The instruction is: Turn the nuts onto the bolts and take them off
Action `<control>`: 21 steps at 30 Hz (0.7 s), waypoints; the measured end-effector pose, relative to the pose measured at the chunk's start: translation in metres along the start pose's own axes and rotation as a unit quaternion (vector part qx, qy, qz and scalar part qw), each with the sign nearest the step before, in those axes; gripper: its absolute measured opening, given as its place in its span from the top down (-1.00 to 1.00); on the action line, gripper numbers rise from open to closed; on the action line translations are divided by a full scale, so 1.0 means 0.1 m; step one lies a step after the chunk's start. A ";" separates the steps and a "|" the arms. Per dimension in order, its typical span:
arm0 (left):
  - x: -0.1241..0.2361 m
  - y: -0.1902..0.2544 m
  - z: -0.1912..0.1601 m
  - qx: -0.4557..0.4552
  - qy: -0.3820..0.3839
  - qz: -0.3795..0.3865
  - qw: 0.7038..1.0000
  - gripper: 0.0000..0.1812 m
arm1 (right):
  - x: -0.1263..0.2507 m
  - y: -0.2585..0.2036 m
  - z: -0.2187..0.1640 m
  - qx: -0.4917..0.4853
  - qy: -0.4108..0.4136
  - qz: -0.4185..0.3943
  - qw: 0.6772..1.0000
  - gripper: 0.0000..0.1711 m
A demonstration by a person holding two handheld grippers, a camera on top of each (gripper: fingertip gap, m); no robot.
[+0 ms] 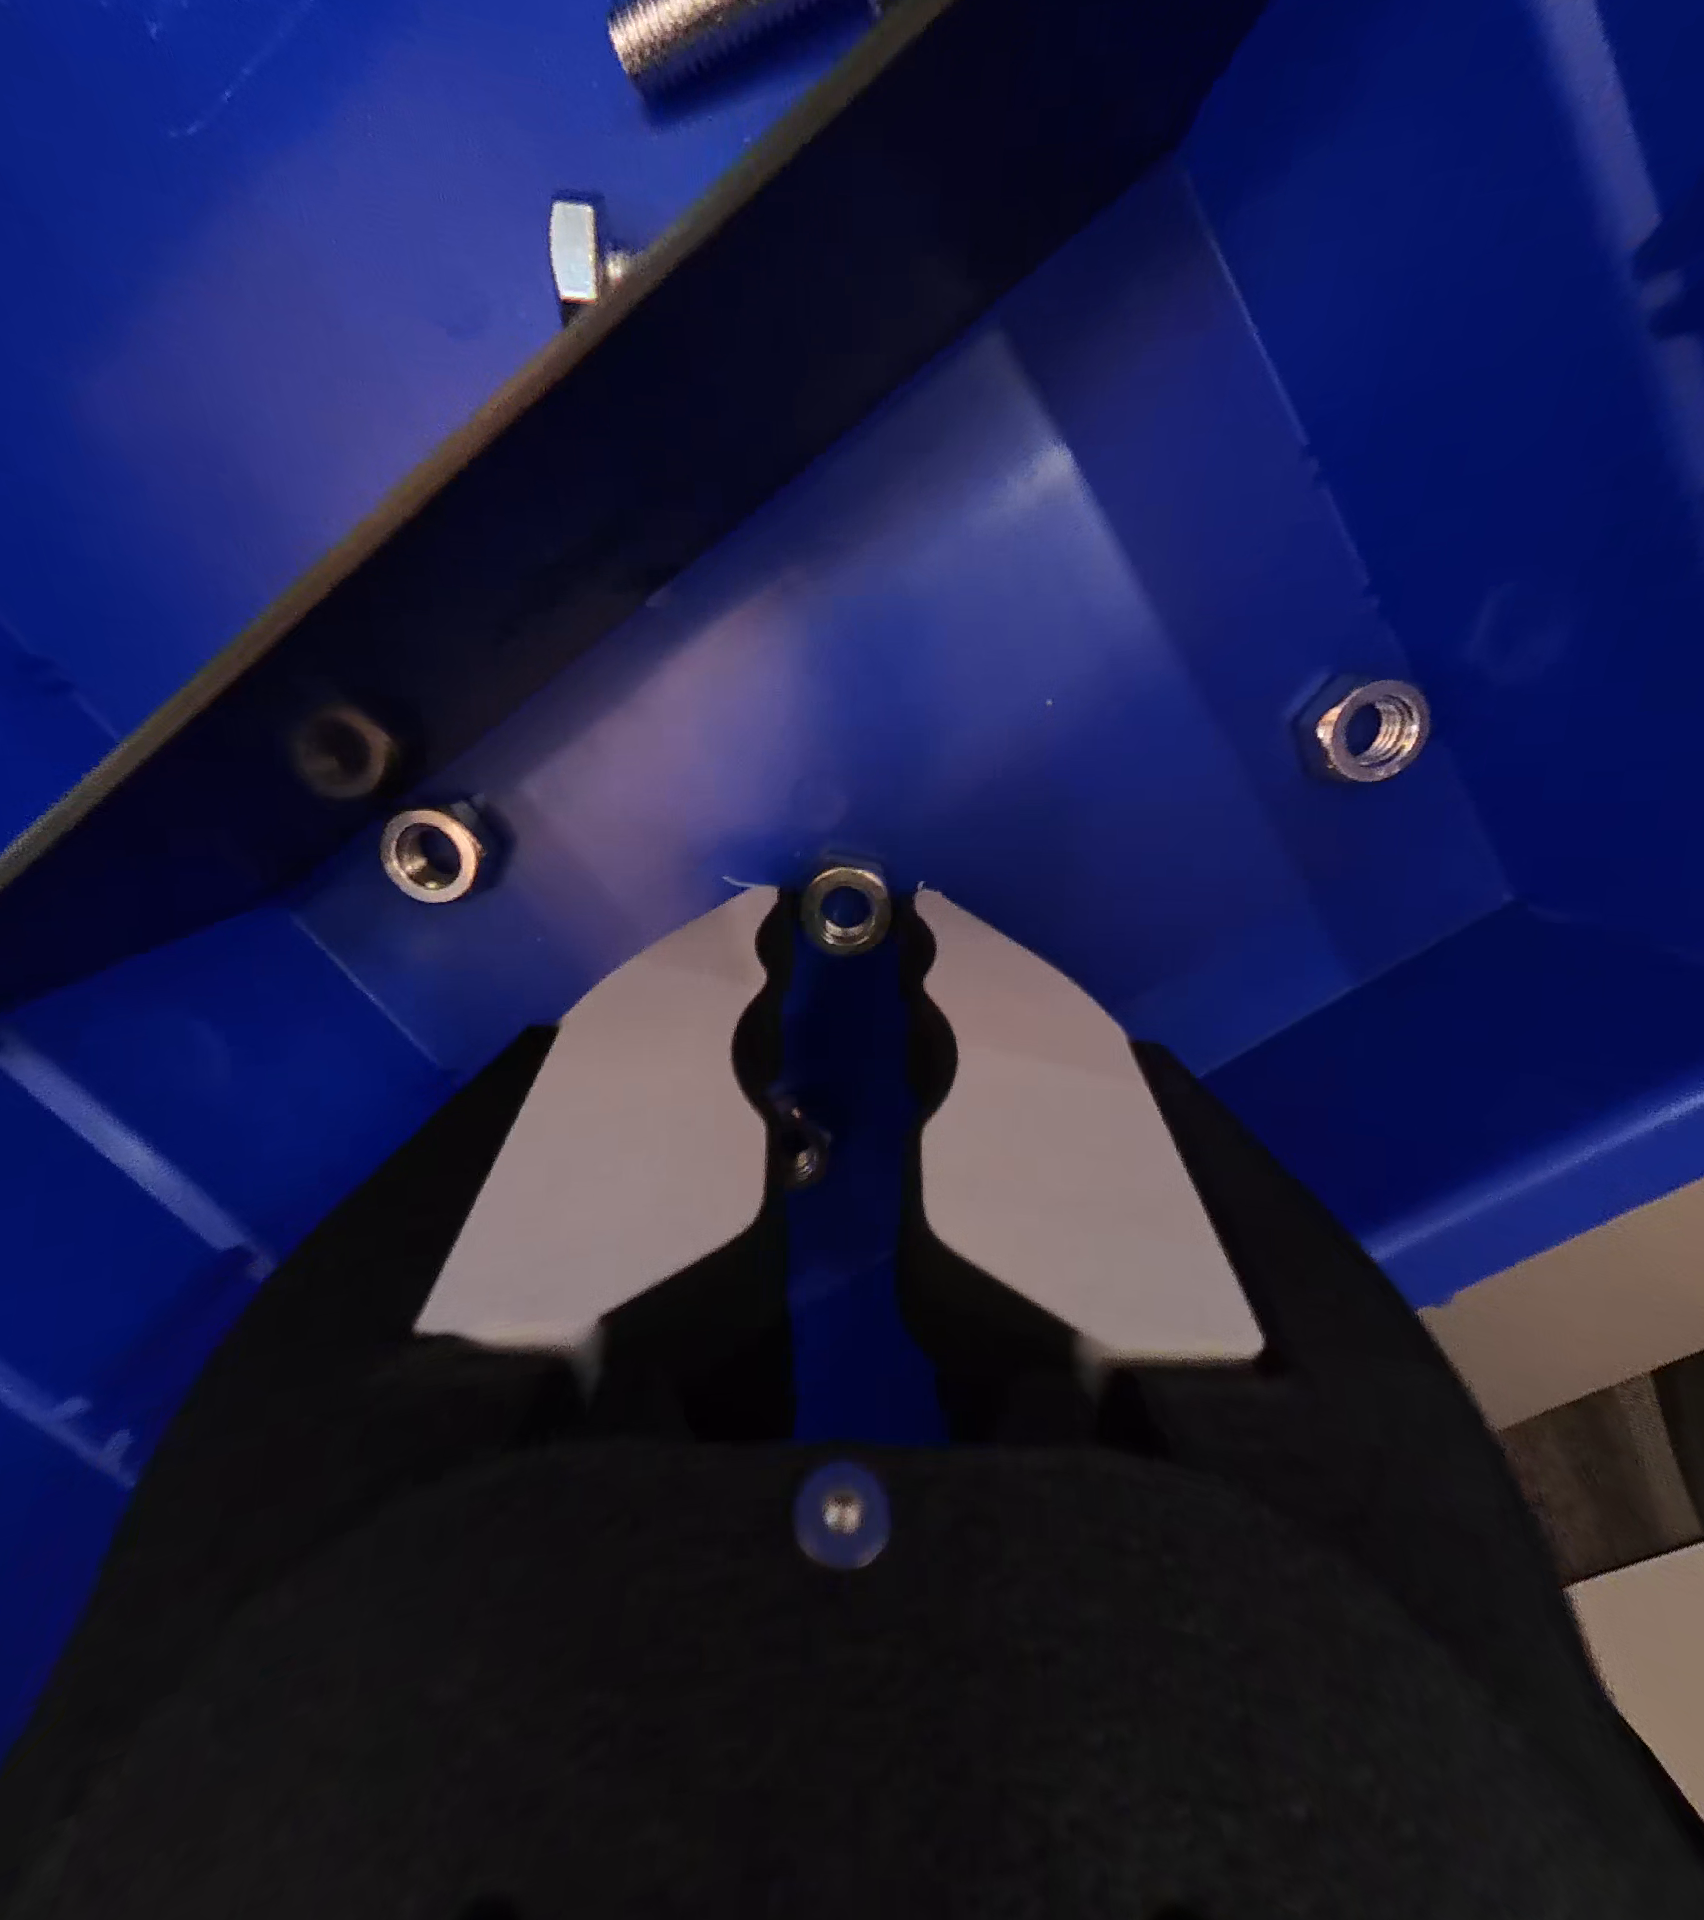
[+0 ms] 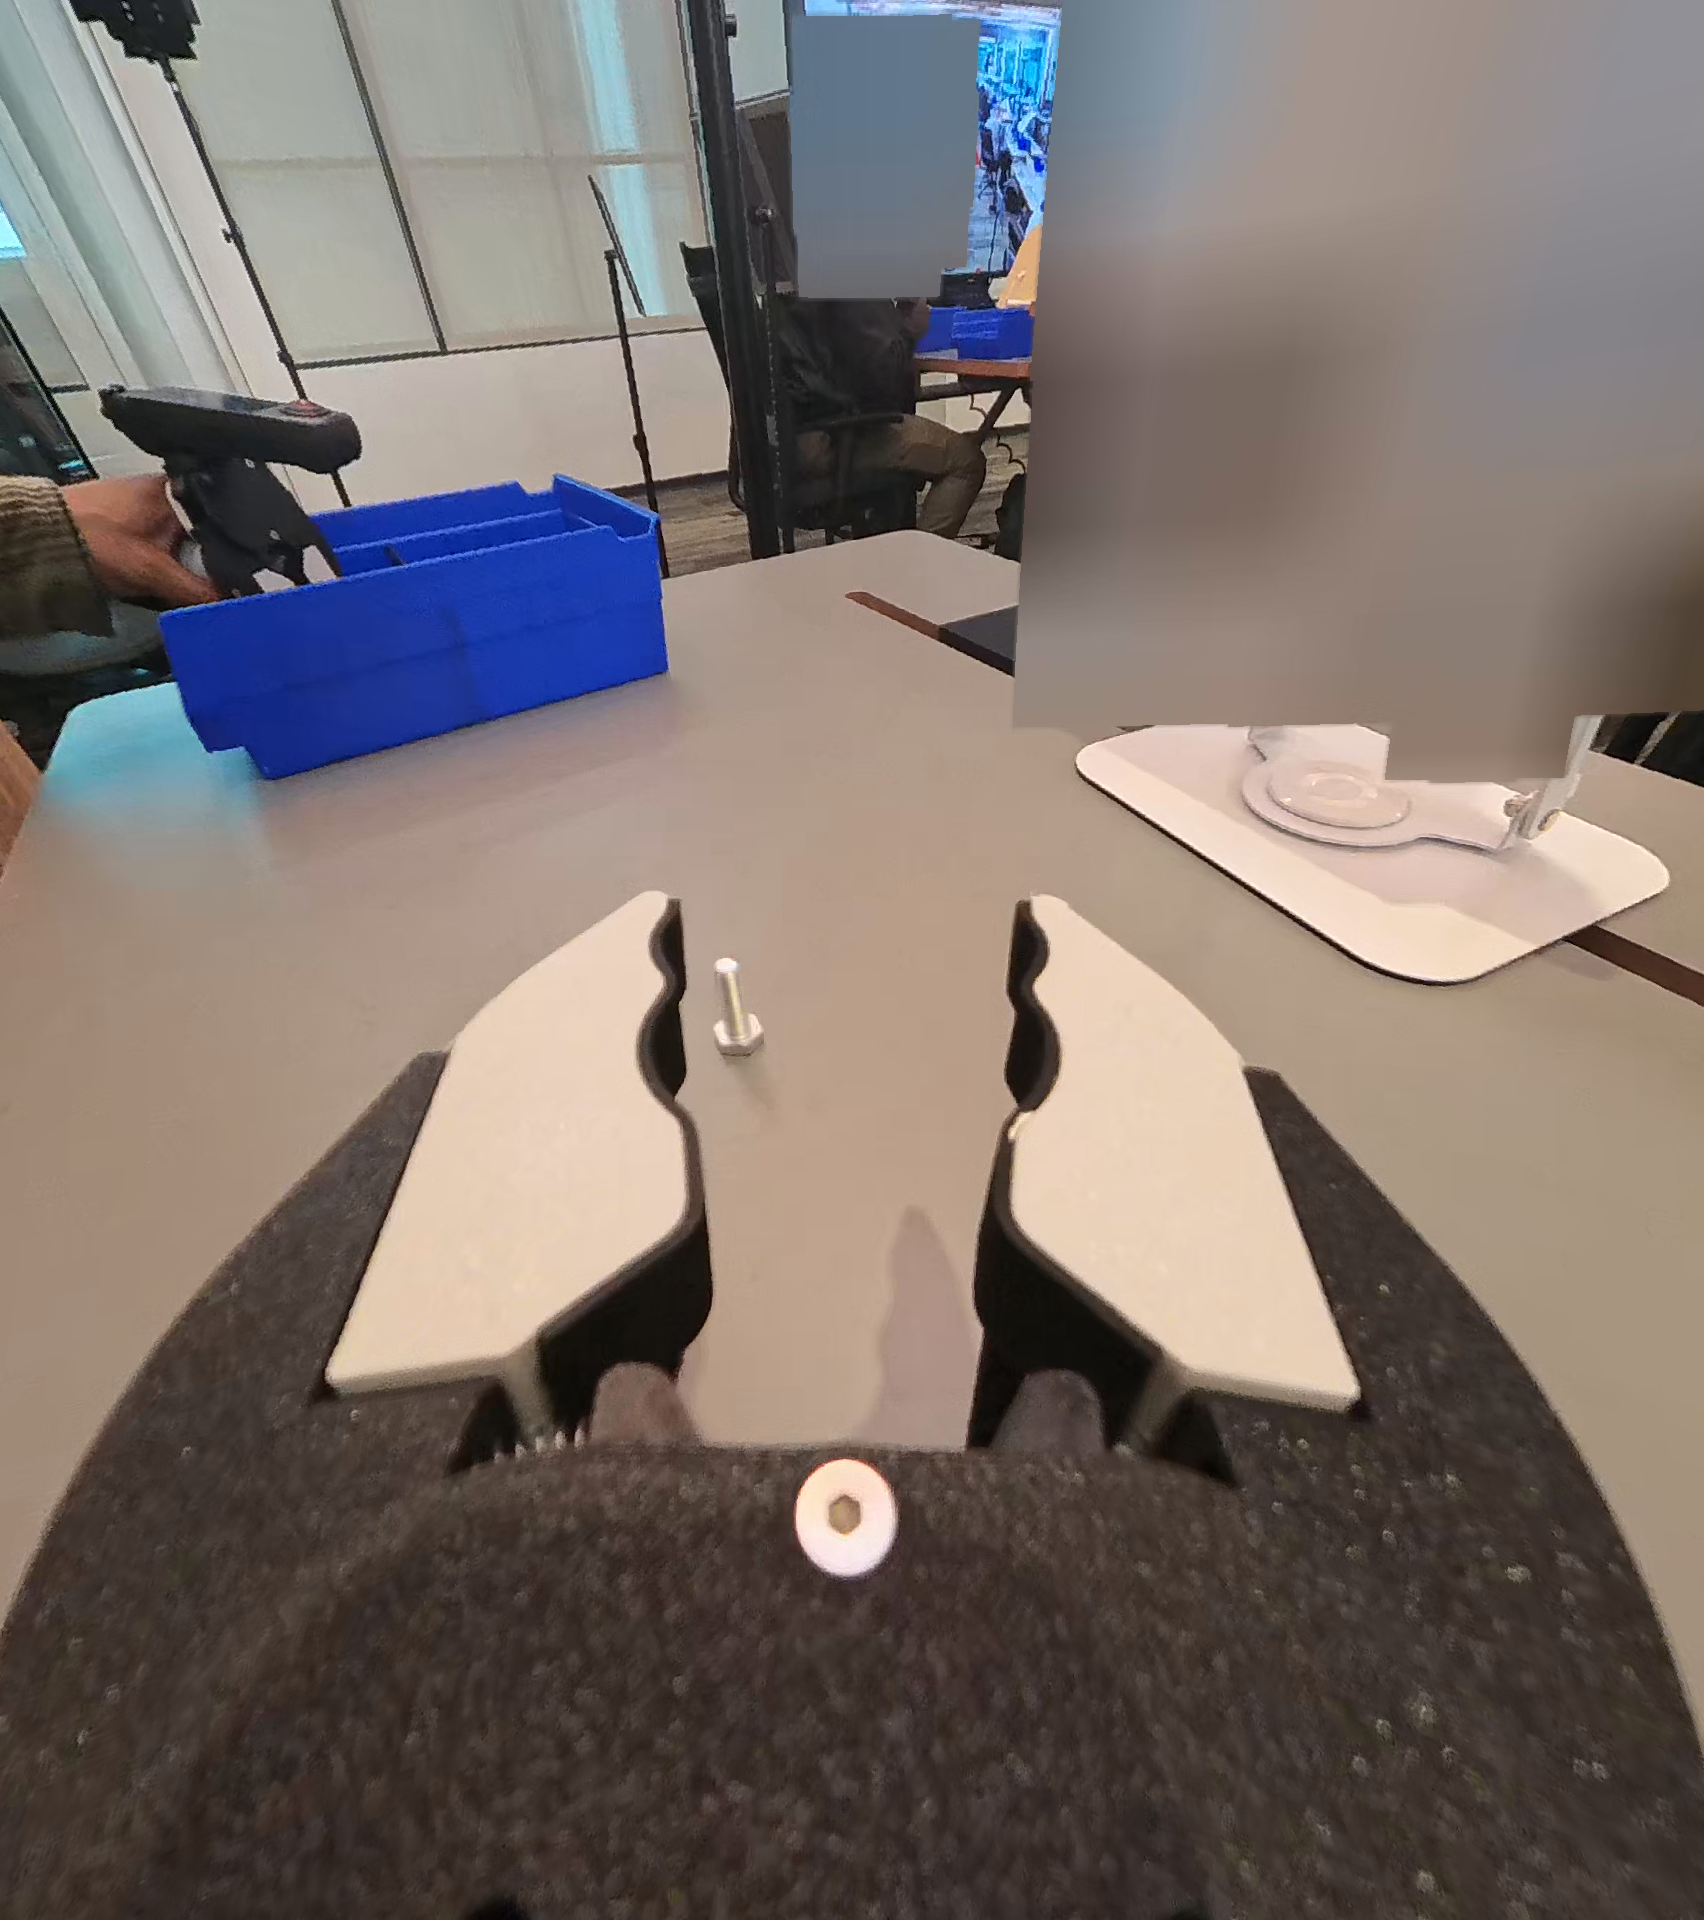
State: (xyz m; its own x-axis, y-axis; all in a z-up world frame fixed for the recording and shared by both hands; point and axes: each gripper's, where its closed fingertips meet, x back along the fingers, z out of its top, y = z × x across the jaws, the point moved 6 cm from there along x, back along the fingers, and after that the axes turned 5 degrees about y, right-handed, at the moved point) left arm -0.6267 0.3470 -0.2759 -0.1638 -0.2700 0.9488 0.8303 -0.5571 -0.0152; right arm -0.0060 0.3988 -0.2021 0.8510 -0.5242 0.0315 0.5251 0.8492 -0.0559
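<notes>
A small silver hex nut (image 1: 844,912) sits at the tips of the left gripper (image 1: 844,920), its bore facing the camera, over the floor of a blue bin (image 1: 1035,582). Two more nuts lie on that floor: one (image 1: 434,854) beside the dark divider (image 1: 557,520), one (image 1: 1367,729) near the far wall. Beyond the divider lie a threaded rod (image 1: 702,36) and a hex-headed bolt (image 1: 586,255). A short silver bolt (image 2: 732,1008) lies on the grey surface (image 2: 827,810), head nearest the camera.
</notes>
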 end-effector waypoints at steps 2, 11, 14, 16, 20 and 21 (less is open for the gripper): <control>0.04 0.00 0.01 -0.001 0.004 0.018 1.000 0.79 | 0.00 -0.02 0.03 0.003 0.006 0.001 1.000 0.31; 0.99 0.35 0.37 0.023 0.141 0.059 0.988 0.80 | 0.01 -0.12 0.11 0.000 0.027 0.022 0.999 0.33; 1.24 0.82 0.69 -0.020 0.170 0.043 0.984 0.79 | -0.01 -0.17 0.11 0.001 0.026 0.030 0.999 0.34; 1.28 1.20 0.94 -0.070 0.179 0.035 0.981 0.79 | -0.03 -0.18 0.09 0.010 0.018 0.030 0.999 0.34; 1.04 1.91 1.49 -0.159 0.187 -0.013 0.969 0.79 | -0.05 -0.18 0.06 0.019 0.007 0.028 0.999 0.34; 0.92 2.05 1.62 -0.176 0.186 -0.026 0.966 0.79 | -0.05 -0.18 0.05 0.019 0.008 0.030 0.999 0.36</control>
State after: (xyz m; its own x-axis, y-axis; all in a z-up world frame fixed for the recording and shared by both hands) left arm -0.3851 0.3353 -0.1406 -0.4349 -0.4612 0.7734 0.5941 -0.7924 -0.1385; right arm -0.0198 0.3862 -0.1959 0.8806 -0.4736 0.0137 0.4738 0.8804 -0.0184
